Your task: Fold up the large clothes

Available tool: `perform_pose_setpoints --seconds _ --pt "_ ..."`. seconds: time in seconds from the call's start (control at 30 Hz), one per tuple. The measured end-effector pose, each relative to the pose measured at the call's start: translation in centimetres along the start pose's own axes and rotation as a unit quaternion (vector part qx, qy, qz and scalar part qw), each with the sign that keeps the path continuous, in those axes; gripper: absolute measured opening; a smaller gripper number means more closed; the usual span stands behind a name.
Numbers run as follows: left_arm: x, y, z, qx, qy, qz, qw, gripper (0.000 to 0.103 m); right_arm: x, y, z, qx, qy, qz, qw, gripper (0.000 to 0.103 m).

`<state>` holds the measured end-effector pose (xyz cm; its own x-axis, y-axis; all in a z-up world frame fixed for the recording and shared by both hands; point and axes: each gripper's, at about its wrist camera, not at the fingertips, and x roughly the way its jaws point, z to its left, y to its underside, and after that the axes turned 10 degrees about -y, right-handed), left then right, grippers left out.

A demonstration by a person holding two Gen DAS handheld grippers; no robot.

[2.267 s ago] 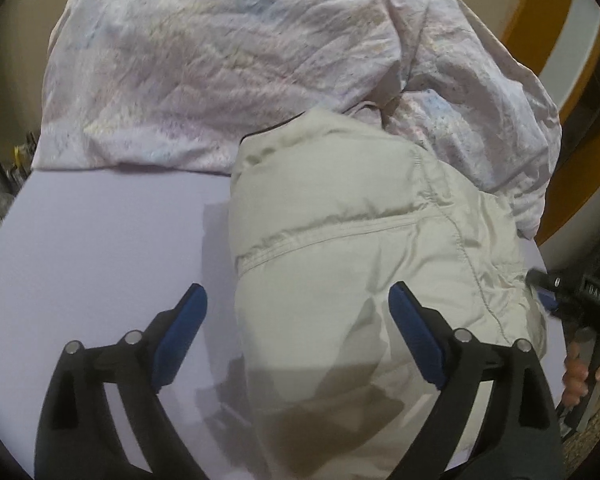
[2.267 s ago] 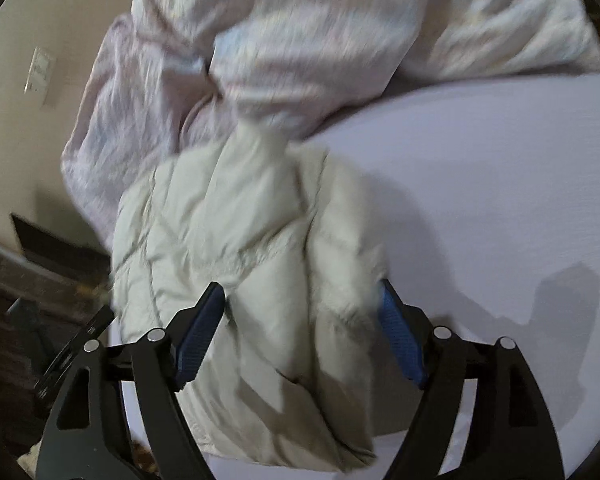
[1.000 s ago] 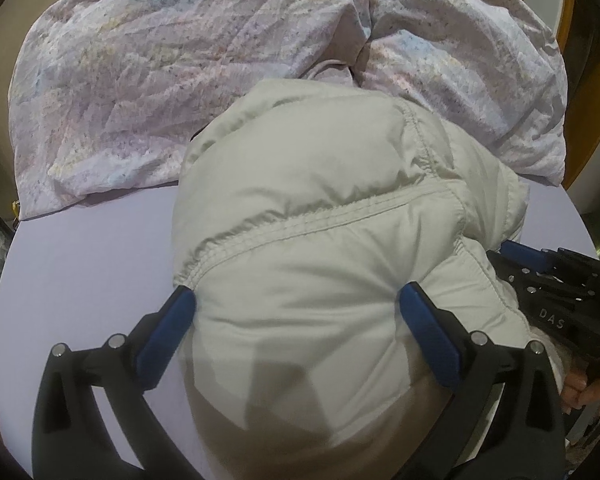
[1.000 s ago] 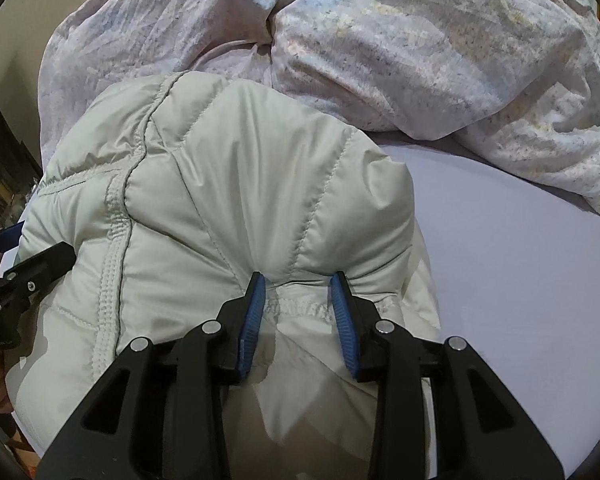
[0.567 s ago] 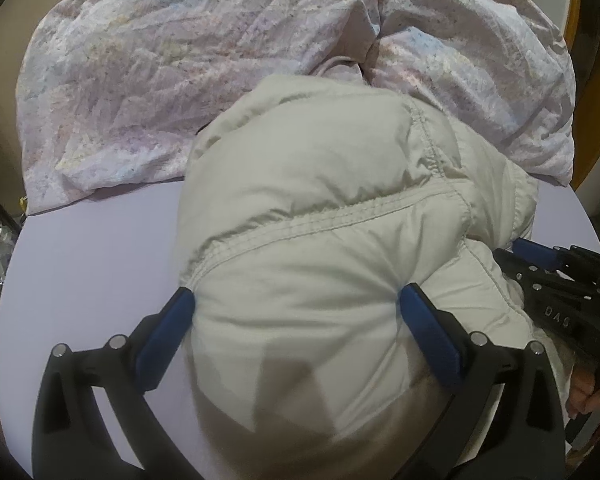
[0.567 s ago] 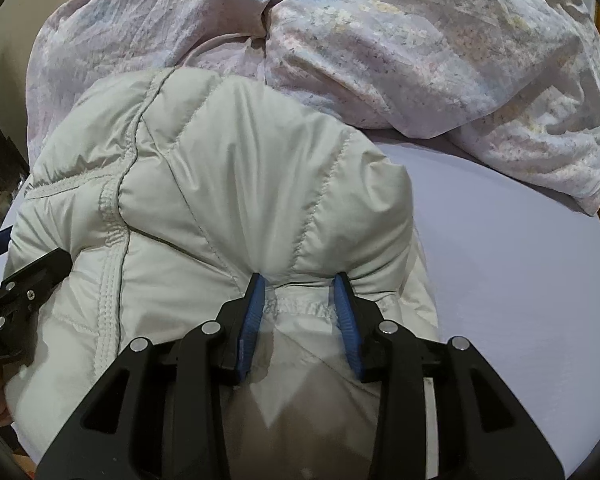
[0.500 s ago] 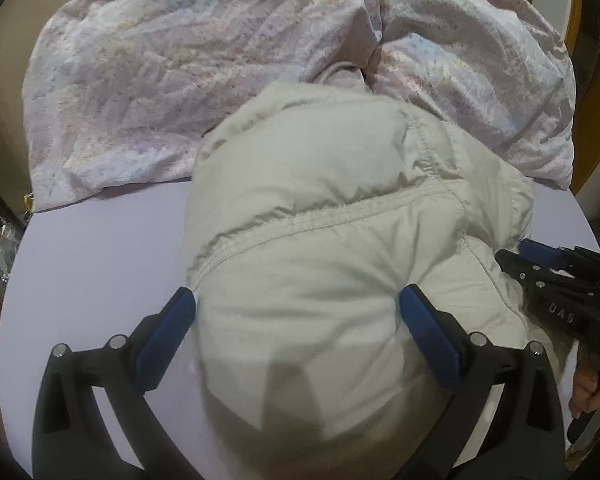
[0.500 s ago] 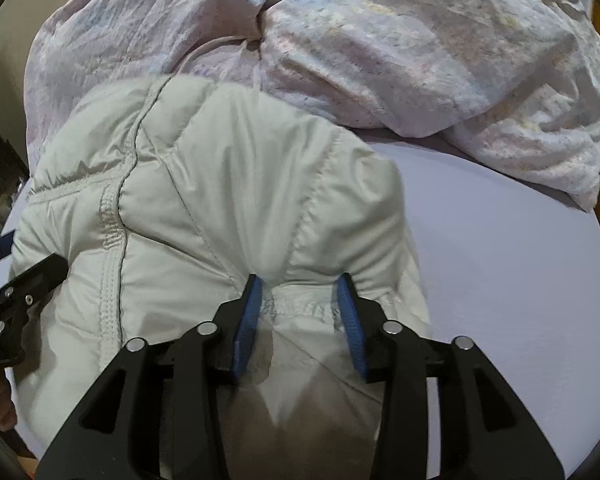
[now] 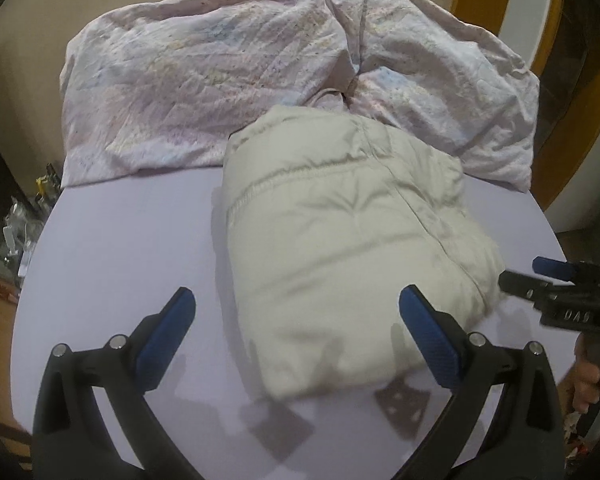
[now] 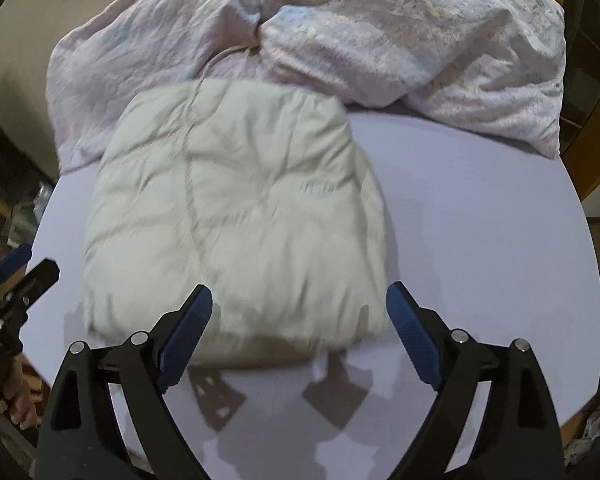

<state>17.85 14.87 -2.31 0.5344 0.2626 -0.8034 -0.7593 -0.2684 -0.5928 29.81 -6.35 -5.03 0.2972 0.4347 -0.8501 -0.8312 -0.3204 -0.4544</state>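
Jacket (image 10: pixel 236 216) lies folded, my left gripper (image 9: pixel 296 320) and right gripper (image 10: pixel 298 320) both spread empty, yet its puffy filling may spring the fold open.

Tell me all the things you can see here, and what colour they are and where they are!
puffy jacket: one, cream, folded into a bundle in the middle of the table.
crumpled sheet: one, pale pink with faint pastel speckles, piled along the far edge of the table, touching the jacket's far side.
table: one, round, light lilac, under everything.
left gripper: one, black with blue pads, open, at the jacket's near edge and holding nothing.
right gripper: one, black with blue pads, open, at the jacket's near edge and holding nothing.
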Motion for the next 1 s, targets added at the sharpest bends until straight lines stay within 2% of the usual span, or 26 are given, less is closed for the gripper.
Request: perform_pose_setpoints --seconds 0.23,0.47,0.8,1.0 --pt "-3.8 3.7 0.3 -0.013 0.018 0.026 0.9994 0.101 -1.7 4.2 2.2 -0.032 -0.007 0.025 0.999 0.091" --pt "-6.0 6.4 0.2 -0.021 0.027 0.046 0.9983 0.101 -3.2 7.3 2.6 -0.026 -0.020 0.045 0.998 0.091" --pt "-7.9 8.5 -0.9 -0.034 0.048 0.058 0.9966 0.101 -4.8 9.3 2.0 -0.005 -0.027 0.060 0.998 0.091" --pt "-8.3 8.9 -1.5 -0.037 0.051 0.055 0.9964 0.101 -5.3 9.8 2.0 -0.008 -0.020 0.049 0.999 0.091"
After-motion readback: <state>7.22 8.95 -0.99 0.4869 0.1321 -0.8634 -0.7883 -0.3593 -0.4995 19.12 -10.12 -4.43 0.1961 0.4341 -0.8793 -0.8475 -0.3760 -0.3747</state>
